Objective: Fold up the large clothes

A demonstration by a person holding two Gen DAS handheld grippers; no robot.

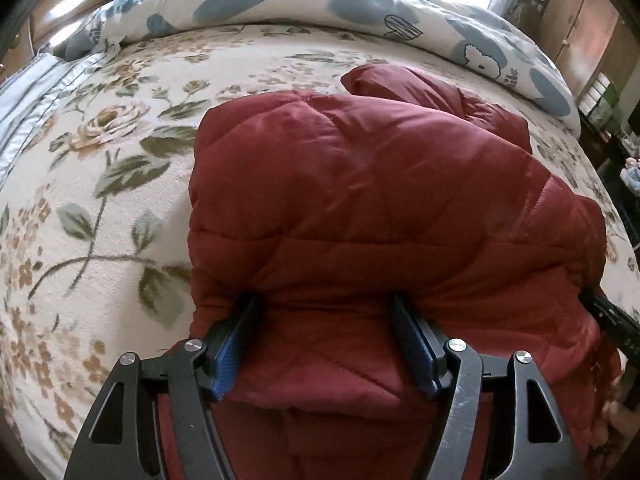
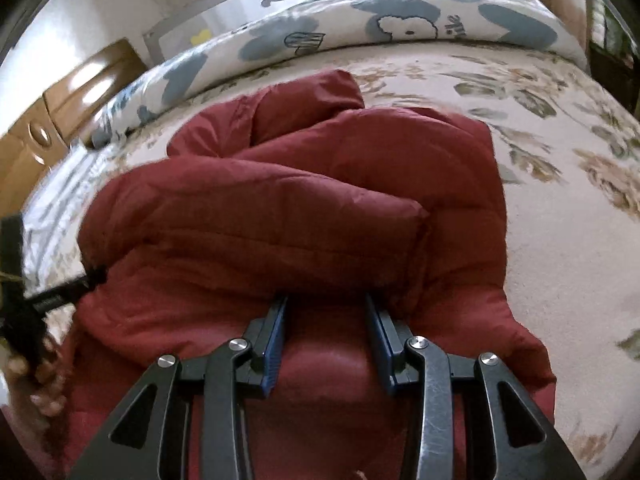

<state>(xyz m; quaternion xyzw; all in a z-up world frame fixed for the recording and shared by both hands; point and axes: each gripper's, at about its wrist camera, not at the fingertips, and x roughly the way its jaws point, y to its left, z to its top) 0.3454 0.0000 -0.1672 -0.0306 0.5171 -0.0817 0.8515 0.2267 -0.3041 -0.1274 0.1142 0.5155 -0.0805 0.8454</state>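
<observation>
One bulky thing fills both views: a dark red quilted jacket [image 1: 360,184] heaped on the floral bedspread [image 1: 100,140], with a rolled blue-and-white duvet [image 1: 248,4] along the far edge of the bed. Its padded body is already doubled over into a thick mound, a sleeve or hood end [image 2: 304,100] poking out at the far side. I judge it soft and springy rather than heavy; the shell looks smooth and slightly shiny, so it will likely slide under hard pads and puff back open once released. Best hold is a gathered edge or seam, several layers deep, not the slick top face.

Smaller now: the left gripper [image 1: 324,320] has its blue-padded jaws spread wide, fingertips tucked under the overhanging fold. The right gripper [image 2: 326,312] sits likewise, jaws parted with red fabric bulging between them; whether it bites is hard to say.
</observation>
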